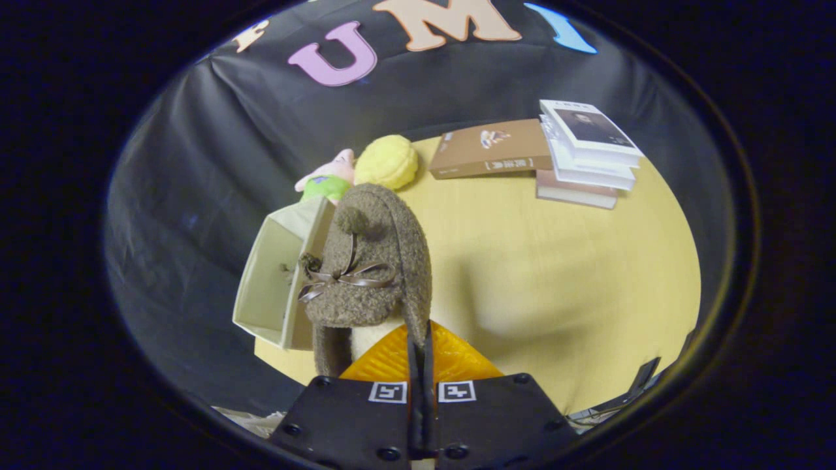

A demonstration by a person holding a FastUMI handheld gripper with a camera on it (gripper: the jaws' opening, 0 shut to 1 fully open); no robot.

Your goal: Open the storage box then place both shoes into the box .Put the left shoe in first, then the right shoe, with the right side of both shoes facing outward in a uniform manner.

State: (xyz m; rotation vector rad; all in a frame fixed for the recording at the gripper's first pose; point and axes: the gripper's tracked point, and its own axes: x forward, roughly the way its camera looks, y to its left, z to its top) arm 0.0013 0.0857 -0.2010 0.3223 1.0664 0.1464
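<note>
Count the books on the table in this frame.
4: one brown paperback book lies flat beside a stack of three white-edged books, beyond the fuzzy brown slipper held in the shut fingers. Others may be hidden.

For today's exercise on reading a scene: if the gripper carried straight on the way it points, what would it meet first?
The gripper, shut on the brown fuzzy slipper, likely drives it into the open storage box just beyond, though depth is unclear.

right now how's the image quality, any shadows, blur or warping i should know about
Gripper view: sharp overall, no motion blur; fisheye warping bends the table edge and tilts the stacked books. Soft shadow falls on the tabletop right of the fuzzy slipper, which the gripper is shut on at its edge. The open box interior is evenly lit; no strong glare.
</note>
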